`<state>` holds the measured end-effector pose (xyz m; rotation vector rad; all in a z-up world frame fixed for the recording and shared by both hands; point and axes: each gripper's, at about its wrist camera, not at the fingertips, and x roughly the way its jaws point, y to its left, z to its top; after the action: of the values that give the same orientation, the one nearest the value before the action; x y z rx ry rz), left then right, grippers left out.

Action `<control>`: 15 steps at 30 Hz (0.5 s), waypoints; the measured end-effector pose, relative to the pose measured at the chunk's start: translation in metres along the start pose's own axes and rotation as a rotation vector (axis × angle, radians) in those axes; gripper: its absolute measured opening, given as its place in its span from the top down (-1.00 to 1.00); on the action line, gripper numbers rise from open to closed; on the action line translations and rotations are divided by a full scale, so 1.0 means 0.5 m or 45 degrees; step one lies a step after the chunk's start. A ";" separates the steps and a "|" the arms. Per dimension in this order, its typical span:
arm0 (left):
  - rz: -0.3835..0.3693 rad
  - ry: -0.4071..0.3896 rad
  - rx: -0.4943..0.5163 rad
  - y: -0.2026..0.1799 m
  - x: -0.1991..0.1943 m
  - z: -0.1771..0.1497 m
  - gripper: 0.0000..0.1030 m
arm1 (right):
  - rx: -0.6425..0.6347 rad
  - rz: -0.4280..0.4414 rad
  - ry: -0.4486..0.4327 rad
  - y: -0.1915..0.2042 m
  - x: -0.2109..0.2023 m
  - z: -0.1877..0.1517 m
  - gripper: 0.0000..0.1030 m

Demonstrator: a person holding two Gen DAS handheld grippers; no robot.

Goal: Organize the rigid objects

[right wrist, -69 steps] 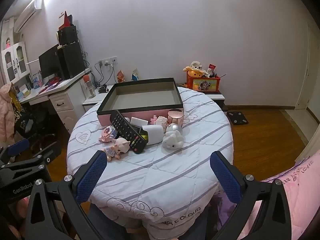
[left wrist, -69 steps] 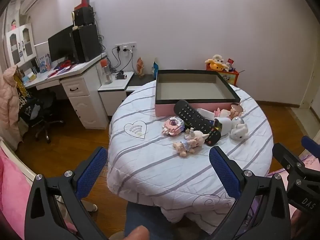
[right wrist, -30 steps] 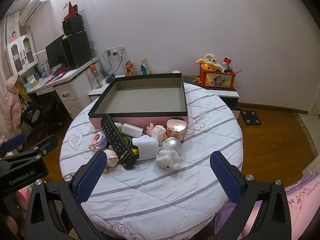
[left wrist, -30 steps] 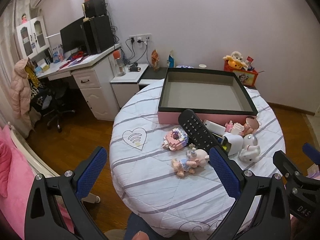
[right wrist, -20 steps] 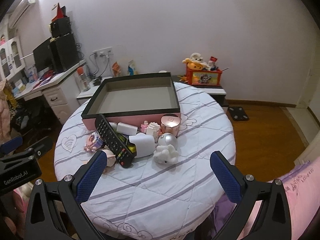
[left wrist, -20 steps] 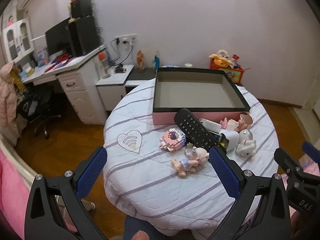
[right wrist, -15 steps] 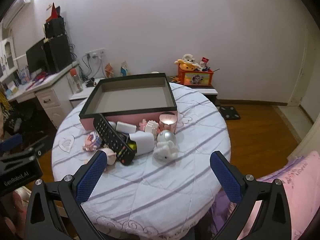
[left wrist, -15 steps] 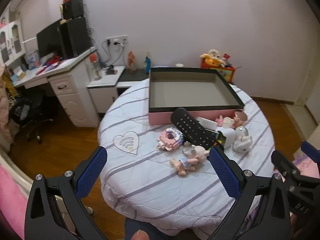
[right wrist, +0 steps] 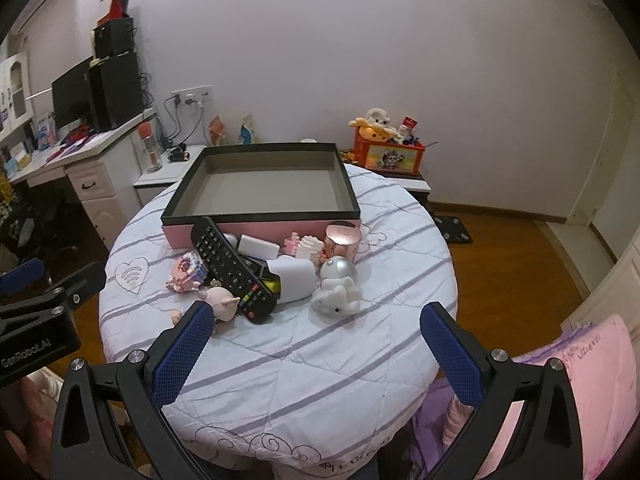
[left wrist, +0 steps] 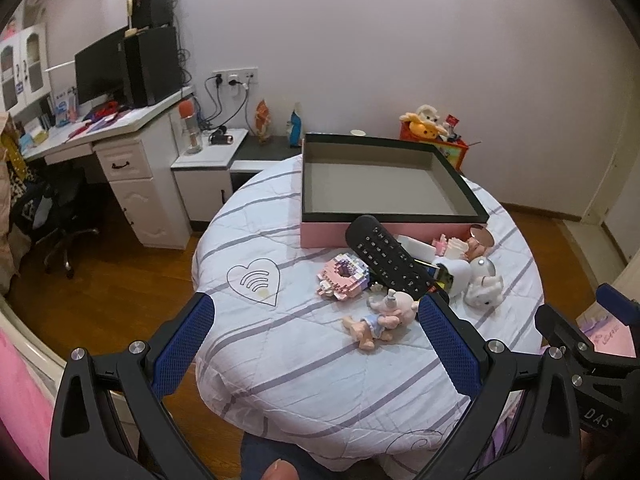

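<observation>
Black remote (right wrist: 228,266), pink box (right wrist: 260,229) with black rim, white tablecloth (right wrist: 320,344) with grey stripes, blue fingertips (right wrist: 182,354).

Pink box (right wrist: 260,184), black rim, open, empty, at far side of desk. Just before its front wall, clutter: black remote (right wrist: 232,266) propped tilted over white cup (right wrist: 294,276) lying on side; block toy (left wrist: 344,276) to left; pig doll (left wrist: 380,314) lying nearest; white bunny figure (right wrist: 338,286) at right; rose-gold tin (right wrist: 342,240) upright near box; white bar (right wrist: 258,246) and small pink-white block pieces (right wrist: 304,246) behind.
</observation>
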<state>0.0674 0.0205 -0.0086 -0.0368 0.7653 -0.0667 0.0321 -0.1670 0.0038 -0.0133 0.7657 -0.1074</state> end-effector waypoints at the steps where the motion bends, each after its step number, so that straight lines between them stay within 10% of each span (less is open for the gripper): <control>1: 0.008 -0.003 -0.010 -0.001 -0.001 -0.001 -1.00 | -0.006 0.005 0.003 -0.003 0.002 0.000 -1.00; 15: 0.077 0.013 -0.020 -0.022 -0.001 -0.023 -1.00 | 0.032 0.090 0.029 -0.063 0.034 -0.005 -1.00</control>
<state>0.0583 0.0093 -0.0159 -0.0287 0.7764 -0.0035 0.0396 -0.1997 -0.0080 0.0387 0.7871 -0.0501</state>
